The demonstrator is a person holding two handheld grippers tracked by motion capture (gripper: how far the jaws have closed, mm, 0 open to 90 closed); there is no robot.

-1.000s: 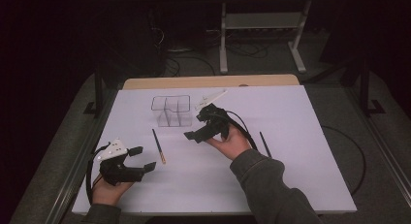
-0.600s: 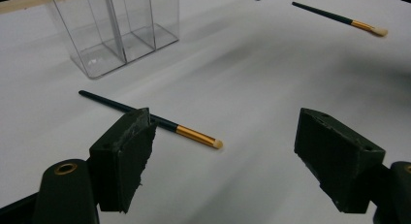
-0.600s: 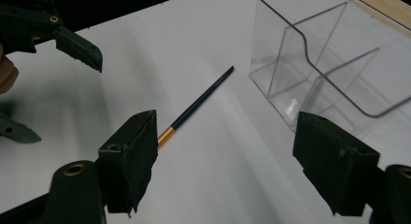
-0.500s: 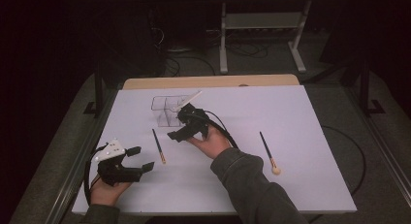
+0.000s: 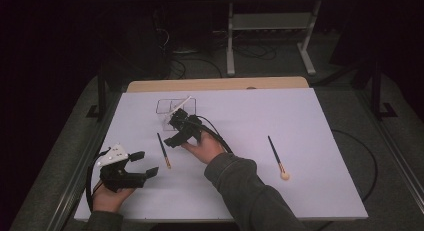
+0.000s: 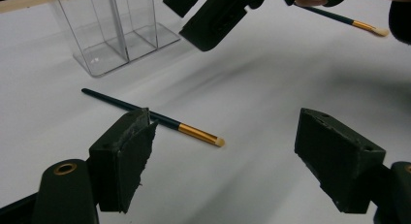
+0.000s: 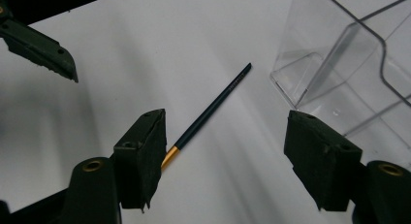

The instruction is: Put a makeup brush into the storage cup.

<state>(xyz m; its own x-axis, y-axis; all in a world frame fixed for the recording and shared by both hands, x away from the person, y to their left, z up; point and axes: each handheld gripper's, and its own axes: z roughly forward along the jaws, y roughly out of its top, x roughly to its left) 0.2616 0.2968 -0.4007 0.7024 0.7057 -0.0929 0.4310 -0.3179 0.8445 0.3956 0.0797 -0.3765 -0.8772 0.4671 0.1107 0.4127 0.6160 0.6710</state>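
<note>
Early going, by the look of it: nothing stowed yet. Two slim makeup brushes lying flat on the white surface (image 5: 310,121), and a clear acrylic organizer (image 5: 167,108) standing upright toward the far edge, its compartments bare as far as the gripper views reveal.

Right claw (image 5: 172,133) spread wide, pinching nothing, poised just in front of the organizer and just above the nearer brush (image 5: 163,150). Seen along that claw's own jaws: the dark handle running diagonally up between them, the gold ferrule tucked close beside the left-hand jaw, the handle's tip pointing toward the organizer's corner. Not touching yet, as far as can be told. Probably lining up for a pinch on the handle.

Left claw (image 5: 145,163) spread wide too, holding nothing, low at the near left of the surface, aimed at the same brush from its bristle end. Near it, but apart.

Second brush (image 5: 276,157), with the pale rounded head, out to the right, well apart from both claws and from the organizer, untouched.

Left to do, judging from this layout: close on the nearer brush, lift it, stand it in a compartment, then cross over for the other one. Essentially the whole job ahead, with the first grasp about to start.
</note>
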